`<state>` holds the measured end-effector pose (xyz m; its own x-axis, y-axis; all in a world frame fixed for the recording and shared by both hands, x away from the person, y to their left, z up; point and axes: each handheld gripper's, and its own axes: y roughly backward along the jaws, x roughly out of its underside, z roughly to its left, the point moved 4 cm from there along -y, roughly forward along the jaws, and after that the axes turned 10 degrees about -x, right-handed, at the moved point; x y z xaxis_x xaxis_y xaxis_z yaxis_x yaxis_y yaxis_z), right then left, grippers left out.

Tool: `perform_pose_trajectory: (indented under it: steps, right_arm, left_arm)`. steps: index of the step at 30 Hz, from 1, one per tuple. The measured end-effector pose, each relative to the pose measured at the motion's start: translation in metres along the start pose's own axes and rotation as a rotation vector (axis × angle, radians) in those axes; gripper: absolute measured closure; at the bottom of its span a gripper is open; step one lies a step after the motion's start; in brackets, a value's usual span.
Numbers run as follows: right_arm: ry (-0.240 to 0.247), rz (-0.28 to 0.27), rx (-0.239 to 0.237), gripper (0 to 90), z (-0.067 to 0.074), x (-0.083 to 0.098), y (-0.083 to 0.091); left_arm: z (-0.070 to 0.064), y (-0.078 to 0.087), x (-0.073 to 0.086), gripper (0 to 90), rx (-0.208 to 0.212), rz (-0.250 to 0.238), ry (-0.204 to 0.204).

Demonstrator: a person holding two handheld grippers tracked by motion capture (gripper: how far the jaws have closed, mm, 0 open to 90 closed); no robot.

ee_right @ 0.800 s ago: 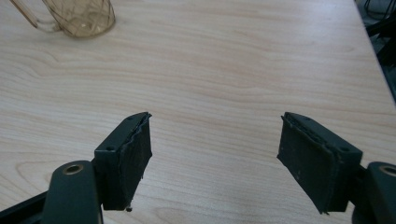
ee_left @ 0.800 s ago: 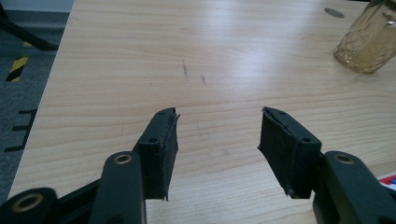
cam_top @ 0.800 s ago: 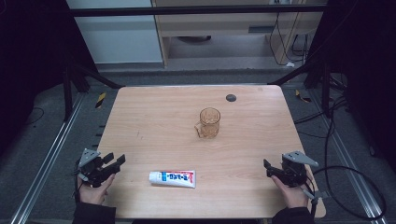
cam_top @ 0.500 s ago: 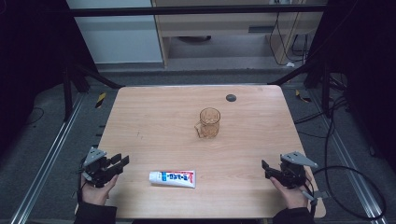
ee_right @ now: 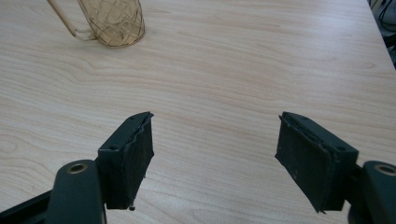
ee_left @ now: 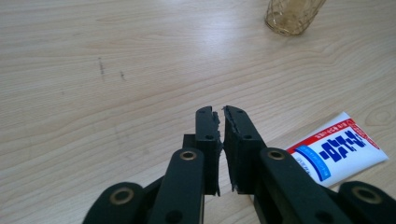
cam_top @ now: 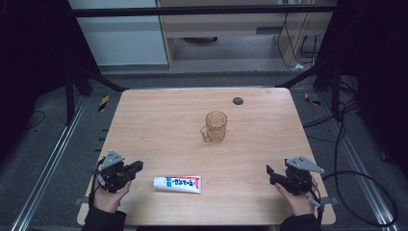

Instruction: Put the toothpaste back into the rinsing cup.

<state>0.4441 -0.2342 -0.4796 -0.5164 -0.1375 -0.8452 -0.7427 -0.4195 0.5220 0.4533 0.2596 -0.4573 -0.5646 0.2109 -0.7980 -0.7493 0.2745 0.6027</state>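
Observation:
A white, blue and red toothpaste tube [cam_top: 177, 183] lies flat near the table's front edge; the left gripper view has it at the lower right [ee_left: 337, 147]. An amber glass mug [cam_top: 215, 126] with a handle stands upright near the table's middle, at the top of both gripper views [ee_left: 293, 15] [ee_right: 112, 21]. My left gripper [cam_top: 136, 166] [ee_left: 222, 122] rests just left of the tube, jaws shut with nothing between them. At the front right my right gripper [cam_top: 269, 172] [ee_right: 215, 158] is held with its jaws wide open and empty.
A small dark round disc [cam_top: 237, 100] lies near the far edge of the wooden table [cam_top: 159, 120]. Metal frame rails and cables run along both sides of the table on the floor.
My left gripper has slid a little to the right, closer to the tube. The right gripper has barely shifted. Tube and mug stay put.

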Motion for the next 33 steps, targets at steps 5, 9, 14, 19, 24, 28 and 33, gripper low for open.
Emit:
perform_pose_trajectory:
  steps: [5,9,14,19,24,28,33]
  right_arm:
    - [-0.002,-0.005,-0.001,27.7,0.0,0.0,0.0]
    - [-0.004,0.001,-0.004,27.6,0.0,0.0,-0.001]
    - [0.002,0.011,-0.018,27.3,0.004,0.001,-0.005]
    - [0.01,0.025,-0.027,26.9,0.006,0.001,-0.009]
    - [0.01,0.03,-0.029,26.6,0.006,0.002,-0.009]
    - [0.009,0.034,-0.023,26.6,0.004,0.003,-0.009]
    - [0.014,0.043,-0.019,26.4,0.004,0.005,-0.01]
  left_arm:
    - [-0.009,-0.007,-0.001,88.7,0.027,0.025,-0.029]
    - [-0.015,-0.013,-0.002,88.8,0.049,0.043,-0.043]
    - [-0.022,-0.026,-0.001,89.0,0.066,0.08,-0.069]
    - [-0.028,-0.035,0.003,89.1,0.087,0.115,-0.091]
    - [-0.036,-0.041,0.008,89.0,0.098,0.148,-0.138]
    - [-0.038,-0.044,0.012,89.1,0.103,0.174,-0.163]
    - [-0.038,-0.044,0.013,89.0,0.106,0.174,-0.167]
